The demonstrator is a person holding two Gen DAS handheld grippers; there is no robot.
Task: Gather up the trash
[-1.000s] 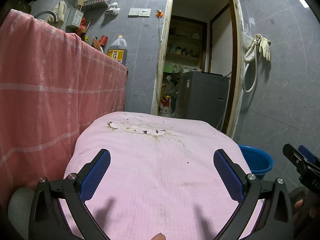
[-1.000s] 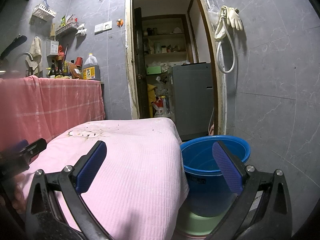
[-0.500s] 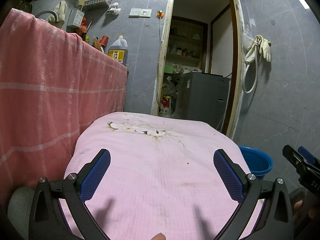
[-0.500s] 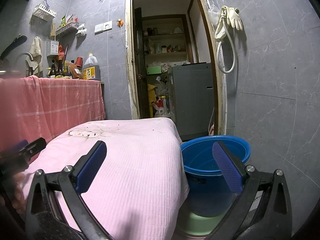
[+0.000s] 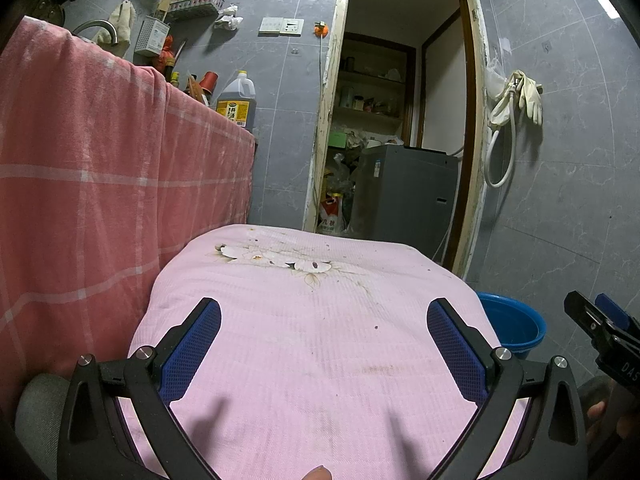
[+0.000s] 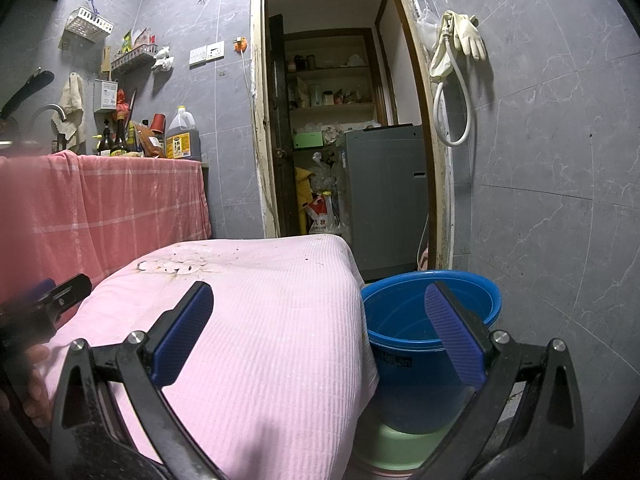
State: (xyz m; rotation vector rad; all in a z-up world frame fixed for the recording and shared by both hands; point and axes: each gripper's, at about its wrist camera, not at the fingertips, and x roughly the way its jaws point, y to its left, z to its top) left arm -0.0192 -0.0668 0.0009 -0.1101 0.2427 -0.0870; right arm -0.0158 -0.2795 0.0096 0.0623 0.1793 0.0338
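A: Report the left gripper (image 5: 323, 334).

B: Its blue-padded fingers (image 5: 188, 350) stand wide apart with nothing between them. It hangs over the near part of a pink cloth (image 5: 320, 360) that covers a low desk.

A: And the right gripper (image 6: 318, 332)?

B: Likewise spread and empty. Its left finger shows against the pink cloth, its right finger against the blue bucket (image 6: 404, 360). From the left wrist view it appears only at the right edge.

A: Location of the trash?

B: Pale flat scraps (image 5: 276, 258) lie in a loose row on the far part of the pink cloth, with small dark specks scattered around them. Brownish stains mark the cloth nearer the grippers. What the scraps are made of cannot be told. Both grippers are well apart from them.

A: The bucket?

B: It stands upright on the floor just beside the right edge of the desk, on a pale green base (image 6: 394, 450). Its inside looks bare as far as can be seen.

A: Surroundings?

B: A red checked cloth (image 5: 100, 184) hangs on the left. A doorway (image 5: 400, 120) opens beyond, with a grey appliance (image 6: 382, 200) inside.
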